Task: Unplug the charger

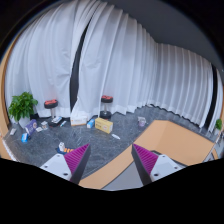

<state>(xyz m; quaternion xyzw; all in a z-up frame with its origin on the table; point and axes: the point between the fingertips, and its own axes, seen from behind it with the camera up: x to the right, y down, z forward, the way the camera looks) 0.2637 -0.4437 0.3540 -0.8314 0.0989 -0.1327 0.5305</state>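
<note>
No charger or plug shows clearly in the gripper view. My gripper (112, 160) is open and empty, its two magenta pads (78, 156) wide apart. Between and just ahead of the fingers lies a tan wooden board (150, 145) on a grey speckled tabletop (45, 140). Small items lie beyond the fingers, too small to tell apart.
A green potted plant (22, 105) stands far to the left. Two jars with dark lids (51, 110) (106, 106) stand at the back, with a yellow box (103, 125) and a white box (78, 119) near them. White curtains (120, 50) hang behind.
</note>
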